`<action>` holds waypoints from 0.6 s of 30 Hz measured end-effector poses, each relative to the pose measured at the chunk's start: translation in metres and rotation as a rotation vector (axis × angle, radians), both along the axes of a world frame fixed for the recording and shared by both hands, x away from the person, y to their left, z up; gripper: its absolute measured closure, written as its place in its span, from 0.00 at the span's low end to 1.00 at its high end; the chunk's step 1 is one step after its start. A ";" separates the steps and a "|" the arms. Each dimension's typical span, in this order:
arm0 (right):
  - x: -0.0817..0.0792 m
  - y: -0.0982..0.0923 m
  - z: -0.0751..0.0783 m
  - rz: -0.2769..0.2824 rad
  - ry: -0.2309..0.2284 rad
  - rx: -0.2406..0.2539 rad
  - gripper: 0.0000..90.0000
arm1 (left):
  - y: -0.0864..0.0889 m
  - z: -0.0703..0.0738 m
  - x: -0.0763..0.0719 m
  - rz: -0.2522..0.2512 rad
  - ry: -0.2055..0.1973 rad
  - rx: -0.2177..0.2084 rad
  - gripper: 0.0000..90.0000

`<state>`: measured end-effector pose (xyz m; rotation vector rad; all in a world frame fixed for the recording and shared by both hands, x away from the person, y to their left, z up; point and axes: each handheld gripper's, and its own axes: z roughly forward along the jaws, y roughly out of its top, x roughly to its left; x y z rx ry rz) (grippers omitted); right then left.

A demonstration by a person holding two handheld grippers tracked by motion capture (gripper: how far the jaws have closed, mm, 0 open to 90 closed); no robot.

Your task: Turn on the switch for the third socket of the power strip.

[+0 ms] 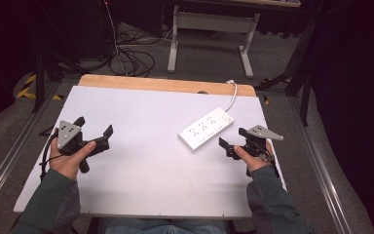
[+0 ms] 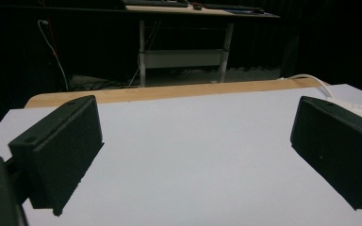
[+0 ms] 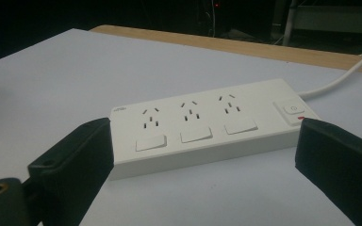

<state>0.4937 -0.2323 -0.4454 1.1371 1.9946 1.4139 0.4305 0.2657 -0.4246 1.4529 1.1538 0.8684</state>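
Two grippers, jaws spread, empty: left gripper [image 1: 96, 132] idle over bare white tabletop [image 1: 141, 170]; right gripper [image 1: 233, 139] facing white three-socket plastic power strip [image 1: 206, 128] right of centre. Approach step; next, advance right and close.

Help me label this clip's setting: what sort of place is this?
Probably a lab or workshop recording station: a white-topped table with a power strip, loose cables on the floor, and a height-adjustable desk behind.

One power strip [image 1: 206, 128], three sockets, apparently four switches.
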 end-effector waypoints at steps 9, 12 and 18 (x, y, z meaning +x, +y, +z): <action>0.000 0.000 0.000 -0.005 -0.001 -0.005 0.06 | 0.000 0.000 0.000 -0.004 0.000 0.002 0.04; 0.000 0.000 0.000 -0.009 -0.001 -0.005 0.07 | -0.001 0.000 0.001 -0.005 0.000 0.001 0.04; 0.000 0.000 0.000 -0.009 0.000 -0.009 0.08 | -0.001 0.000 0.001 -0.007 0.000 0.000 0.04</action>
